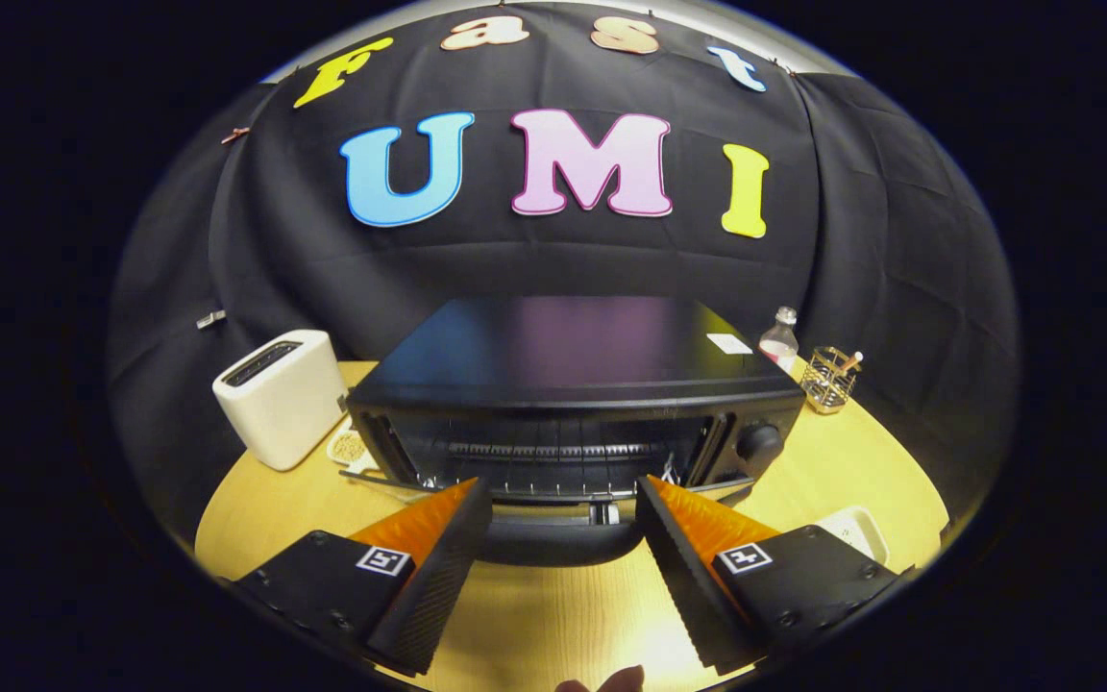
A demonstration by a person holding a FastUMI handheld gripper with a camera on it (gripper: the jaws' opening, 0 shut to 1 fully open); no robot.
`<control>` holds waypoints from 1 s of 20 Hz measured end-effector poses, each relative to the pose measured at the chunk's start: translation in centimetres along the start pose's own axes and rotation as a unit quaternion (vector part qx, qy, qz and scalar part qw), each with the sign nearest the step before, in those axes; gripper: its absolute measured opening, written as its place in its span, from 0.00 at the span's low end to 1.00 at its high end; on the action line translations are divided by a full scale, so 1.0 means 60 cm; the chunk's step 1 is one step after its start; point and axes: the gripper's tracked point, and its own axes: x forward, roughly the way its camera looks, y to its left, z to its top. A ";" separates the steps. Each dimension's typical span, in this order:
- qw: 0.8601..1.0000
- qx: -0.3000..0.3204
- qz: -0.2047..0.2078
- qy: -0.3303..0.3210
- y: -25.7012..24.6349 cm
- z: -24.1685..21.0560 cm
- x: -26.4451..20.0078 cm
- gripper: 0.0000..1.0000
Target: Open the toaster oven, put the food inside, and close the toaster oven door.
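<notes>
The black toaster oven (573,384) stands on the round wooden table (842,461), just ahead of me. Its door (553,514) hangs folded down toward me, and the wire rack (553,450) inside shows. The door's dark handle (558,546) lies low between my two fingers. My gripper (561,495) is open wide, with a fingertip on each side of the door's front edge and neither pressing on it. A small dish with something beige (350,447) sits left of the oven, partly hidden by it.
A white slot toaster (280,396) stands to the left of the oven. Behind the oven's right corner are a small bottle (779,336) and a wire holder (827,380). A white dish (859,529) peeks out beyond my right finger. A person's fingertip (611,680) shows below the fingers.
</notes>
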 end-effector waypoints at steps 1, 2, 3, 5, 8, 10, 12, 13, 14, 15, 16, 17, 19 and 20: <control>1.000 -0.003 -0.001 0.007 0.000 -0.013 -0.006 1.00; 1.000 -0.005 -0.001 0.012 -0.001 -0.026 -0.013 0.99; 1.000 -0.004 -0.001 0.025 -0.001 -0.041 -0.019 1.00; 0.999 -0.011 0.000 0.046 0.000 -0.072 -0.033 0.99; 0.995 -0.010 0.001 0.096 -0.001 -0.130 -0.045 0.99; 0.991 -0.003 0.000 0.137 -0.007 -0.173 -0.049 0.99; 0.985 0.002 -0.006 0.171 -0.018 -0.209 -0.046 0.99; 0.982 0.006 -0.007 0.188 -0.022 -0.223 -0.046 0.99; 0.980 0.011 -0.006 0.198 -0.028 -0.236 -0.052 0.99; 0.979 0.011 -0.008 0.203 -0.033 -0.244 -0.057 0.99; 0.979 0.009 -0.008 0.203 -0.040 -0.248 -0.061 0.99; 0.980 0.006 -0.005 0.200 -0.045 -0.243 -0.062 0.99; 0.982 0.000 0.002 0.188 -0.050 -0.226 -0.062 0.99; 0.984 -0.004 0.007 0.180 -0.054 -0.217 -0.065 0.99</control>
